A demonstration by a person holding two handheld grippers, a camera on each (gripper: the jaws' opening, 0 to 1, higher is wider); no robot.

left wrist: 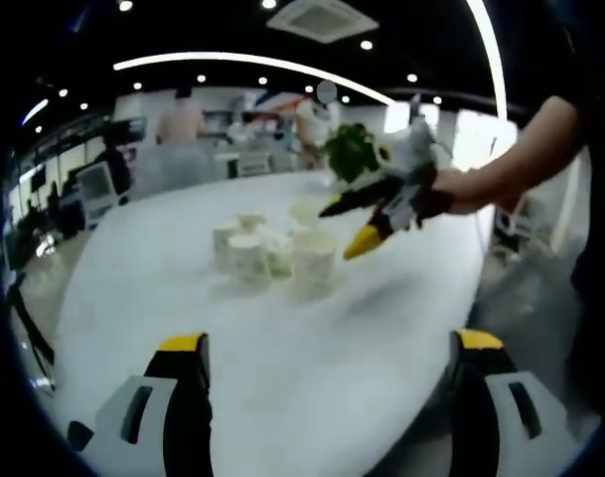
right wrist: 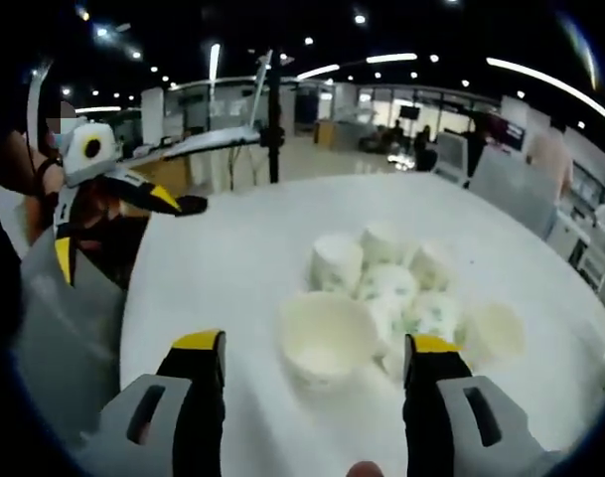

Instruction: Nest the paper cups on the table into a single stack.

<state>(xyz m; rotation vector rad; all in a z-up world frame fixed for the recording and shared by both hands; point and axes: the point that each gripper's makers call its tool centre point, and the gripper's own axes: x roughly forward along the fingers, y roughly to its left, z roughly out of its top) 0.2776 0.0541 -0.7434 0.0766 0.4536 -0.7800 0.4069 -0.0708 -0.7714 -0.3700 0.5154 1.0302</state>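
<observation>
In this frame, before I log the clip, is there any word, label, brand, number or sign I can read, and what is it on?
No text can be read in either view.
White paper cups clustered on the white round table: some carry a faint greenish print, too blurred to tell whether it is lettering.
Background monitors and wall panels: too small and blurred to read.
Grey, black and yellow left gripper and right gripper: no marking legible.

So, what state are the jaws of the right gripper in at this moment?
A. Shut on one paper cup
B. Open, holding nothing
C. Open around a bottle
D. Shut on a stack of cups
B: in the right gripper view the right gripper has its jaws set wide apart with nothing held, and the paper cups stand on the white table.
</observation>
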